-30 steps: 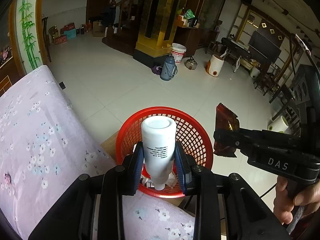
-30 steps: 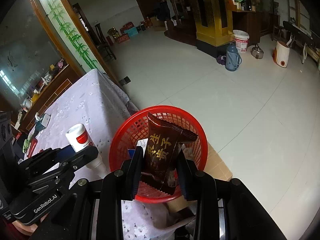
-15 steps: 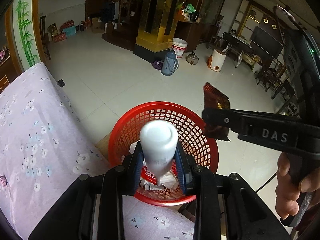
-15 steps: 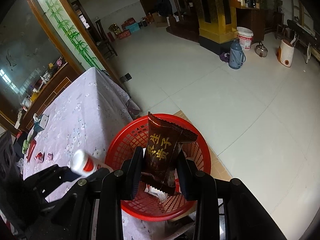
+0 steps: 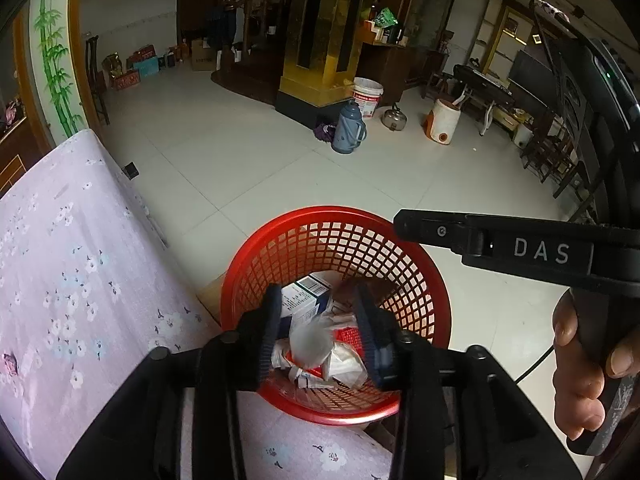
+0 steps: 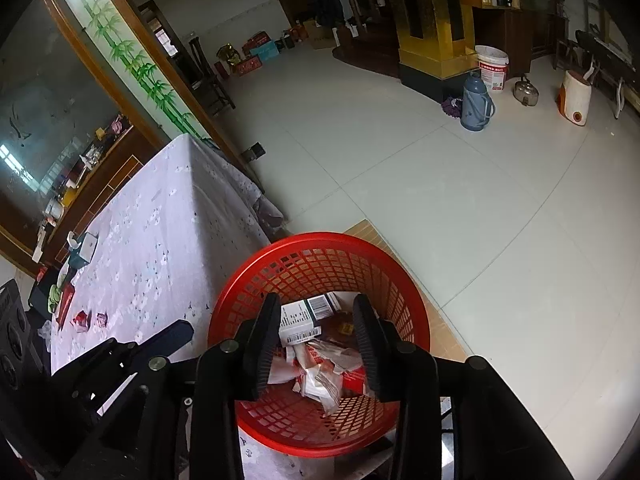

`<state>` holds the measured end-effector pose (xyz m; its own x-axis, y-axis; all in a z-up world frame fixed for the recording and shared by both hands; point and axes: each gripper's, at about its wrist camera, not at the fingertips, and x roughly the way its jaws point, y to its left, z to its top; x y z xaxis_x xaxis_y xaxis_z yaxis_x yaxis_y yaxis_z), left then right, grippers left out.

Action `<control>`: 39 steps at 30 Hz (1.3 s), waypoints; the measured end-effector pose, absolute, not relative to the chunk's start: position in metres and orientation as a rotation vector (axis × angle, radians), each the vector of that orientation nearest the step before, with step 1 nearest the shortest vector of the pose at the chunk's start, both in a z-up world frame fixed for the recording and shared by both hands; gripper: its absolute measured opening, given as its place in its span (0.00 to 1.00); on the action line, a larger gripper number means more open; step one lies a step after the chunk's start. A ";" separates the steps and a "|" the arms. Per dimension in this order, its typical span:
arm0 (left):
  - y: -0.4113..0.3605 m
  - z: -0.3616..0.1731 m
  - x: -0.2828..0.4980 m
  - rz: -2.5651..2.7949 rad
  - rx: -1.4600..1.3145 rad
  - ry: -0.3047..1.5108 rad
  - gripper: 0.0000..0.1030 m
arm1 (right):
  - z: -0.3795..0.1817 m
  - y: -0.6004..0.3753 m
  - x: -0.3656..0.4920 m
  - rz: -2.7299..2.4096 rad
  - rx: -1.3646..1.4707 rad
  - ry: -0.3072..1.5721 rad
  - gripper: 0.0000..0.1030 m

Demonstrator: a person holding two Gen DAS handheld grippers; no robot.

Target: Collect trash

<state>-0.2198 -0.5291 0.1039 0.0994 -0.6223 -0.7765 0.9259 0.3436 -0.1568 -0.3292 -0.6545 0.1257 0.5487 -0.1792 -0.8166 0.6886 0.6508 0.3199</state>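
Beyond me spread a pale, glossy tiled floor, dimly lit. A gold-panelled square pillar rose from a black base, with a blue-grey thermos jug, a white plastic bucket and a steel kettle standing near it. A wood-framed wall panel painted with green bamboo stood to my left, behind a table under a lilac flowered cloth. A dark wooden staircase climbed at the back.
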 end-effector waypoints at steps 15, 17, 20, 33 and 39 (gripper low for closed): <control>-0.471 0.149 -0.215 -1.087 0.390 0.685 0.83 | 0.180 -0.586 -0.355 -0.843 0.426 0.768 0.73; -0.453 0.160 -0.216 -1.066 0.402 0.638 0.86 | 0.191 -0.563 -0.362 -0.916 0.354 0.740 0.82; -0.425 0.173 -0.219 -1.061 0.409 0.591 0.88 | 0.204 -0.522 -0.372 -0.966 0.279 0.701 0.86; -0.334 0.190 -0.215 -1.052 0.427 0.577 0.98 | 0.217 -0.431 -0.381 -1.013 0.277 0.674 0.88; -0.327 0.180 -0.213 -0.991 0.510 0.625 0.98 | 0.215 -0.411 -0.379 -1.016 0.288 0.684 0.88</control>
